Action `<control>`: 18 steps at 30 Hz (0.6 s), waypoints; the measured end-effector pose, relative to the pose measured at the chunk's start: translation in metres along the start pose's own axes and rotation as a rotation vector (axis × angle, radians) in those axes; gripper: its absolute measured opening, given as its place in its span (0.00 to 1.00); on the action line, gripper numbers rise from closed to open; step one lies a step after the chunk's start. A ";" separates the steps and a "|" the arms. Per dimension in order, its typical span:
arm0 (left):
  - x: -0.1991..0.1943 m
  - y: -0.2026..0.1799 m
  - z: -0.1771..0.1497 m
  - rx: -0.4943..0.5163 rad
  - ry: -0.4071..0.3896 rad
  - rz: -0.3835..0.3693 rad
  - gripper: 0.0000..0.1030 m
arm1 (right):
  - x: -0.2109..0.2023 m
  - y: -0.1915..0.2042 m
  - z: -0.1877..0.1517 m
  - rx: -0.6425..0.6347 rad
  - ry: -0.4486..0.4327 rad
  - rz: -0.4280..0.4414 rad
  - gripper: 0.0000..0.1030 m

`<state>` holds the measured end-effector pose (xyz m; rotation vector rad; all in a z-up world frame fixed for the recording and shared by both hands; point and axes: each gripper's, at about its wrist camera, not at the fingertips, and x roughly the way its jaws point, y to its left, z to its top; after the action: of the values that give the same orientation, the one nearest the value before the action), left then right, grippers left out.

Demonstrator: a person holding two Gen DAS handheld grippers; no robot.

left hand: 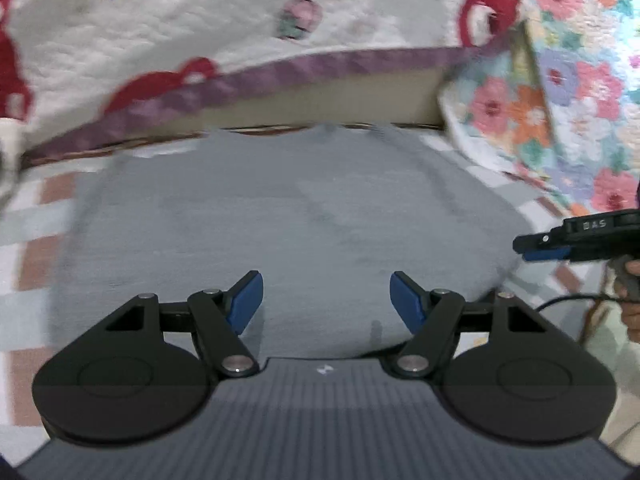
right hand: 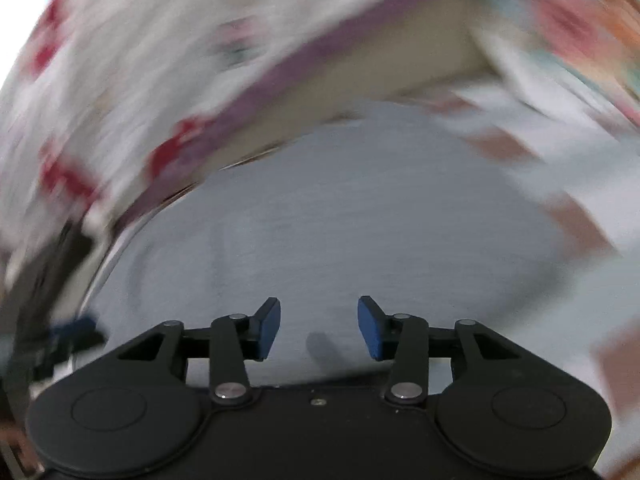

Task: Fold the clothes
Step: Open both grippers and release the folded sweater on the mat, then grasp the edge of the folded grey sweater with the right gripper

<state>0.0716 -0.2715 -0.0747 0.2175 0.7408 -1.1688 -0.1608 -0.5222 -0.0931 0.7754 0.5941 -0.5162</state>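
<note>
A grey garment (left hand: pixel 280 216) lies spread flat on a checked bedsheet (left hand: pixel 40 216). My left gripper (left hand: pixel 326 300) hovers over its near edge, open, with nothing between the blue pads. In the left wrist view the right gripper (left hand: pixel 532 248) enters from the right edge, held by a hand, at the garment's right side. The right wrist view is blurred: the same grey garment (right hand: pixel 340 220) fills its middle, and my right gripper (right hand: pixel 319 328) stands open above it with an empty gap. The left gripper shows only as a dark blur at that view's left edge.
A white blanket (left hand: pixel 200 20) with red shapes and a purple border hangs behind the garment. A floral quilt (left hand: pixel 560 92) lies at the right. A black cable (left hand: pixel 568 300) trails near the person's hand (left hand: pixel 632 276).
</note>
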 end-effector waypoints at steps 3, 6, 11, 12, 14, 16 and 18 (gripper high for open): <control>0.033 -0.023 -0.007 0.122 0.083 0.054 0.67 | -0.024 -0.047 0.000 0.170 -0.026 -0.034 0.47; 0.055 -0.034 -0.020 0.193 0.129 0.078 0.67 | -0.023 -0.066 -0.009 0.273 -0.034 -0.023 0.47; 0.055 -0.019 -0.028 0.125 0.144 0.072 0.72 | 0.007 -0.058 -0.007 0.298 -0.042 -0.002 0.49; 0.055 -0.017 -0.031 0.117 0.143 0.065 0.73 | 0.013 -0.058 -0.002 0.303 -0.055 0.017 0.51; 0.054 -0.015 -0.032 0.138 0.137 0.065 0.73 | 0.021 -0.056 0.004 0.322 -0.082 0.037 0.56; 0.053 -0.018 -0.032 0.151 0.138 0.071 0.73 | 0.029 -0.056 0.008 0.373 -0.126 0.055 0.59; 0.054 -0.016 -0.032 0.134 0.136 0.065 0.73 | 0.038 -0.057 0.012 0.427 -0.177 0.065 0.59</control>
<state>0.0544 -0.3016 -0.1295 0.4338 0.7692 -1.1507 -0.1660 -0.5737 -0.1393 1.1357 0.2943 -0.6548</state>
